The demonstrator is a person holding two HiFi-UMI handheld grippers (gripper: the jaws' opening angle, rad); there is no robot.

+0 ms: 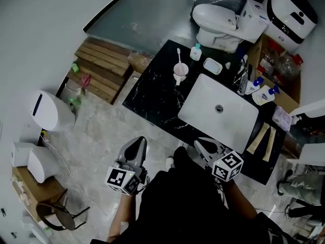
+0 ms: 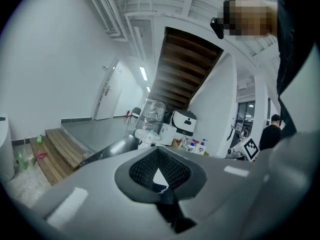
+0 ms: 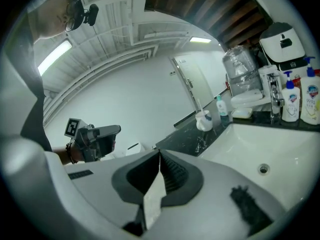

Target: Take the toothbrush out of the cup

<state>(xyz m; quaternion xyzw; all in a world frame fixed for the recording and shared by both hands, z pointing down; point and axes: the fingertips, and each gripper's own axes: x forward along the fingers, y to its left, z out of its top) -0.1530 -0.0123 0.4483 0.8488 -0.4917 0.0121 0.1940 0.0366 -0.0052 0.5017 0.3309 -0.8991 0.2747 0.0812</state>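
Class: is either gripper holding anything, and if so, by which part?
Nothing is held. The left gripper and right gripper are both shut on nothing; the toothbrush stands in the cup.

The cup (image 1: 180,71) stands on the counter (image 1: 152,95), left of the sink (image 1: 223,111), with the toothbrush (image 1: 179,55) upright in it. A small bottle (image 1: 196,52) and a soap dish (image 1: 212,65) sit behind it to the right. The toilet (image 1: 218,22) is beyond the counter, and wooden steps (image 1: 104,67) lie to its left. The left claw (image 1: 138,142) and right claw (image 1: 200,144) hang on the near side, well apart from the cup.
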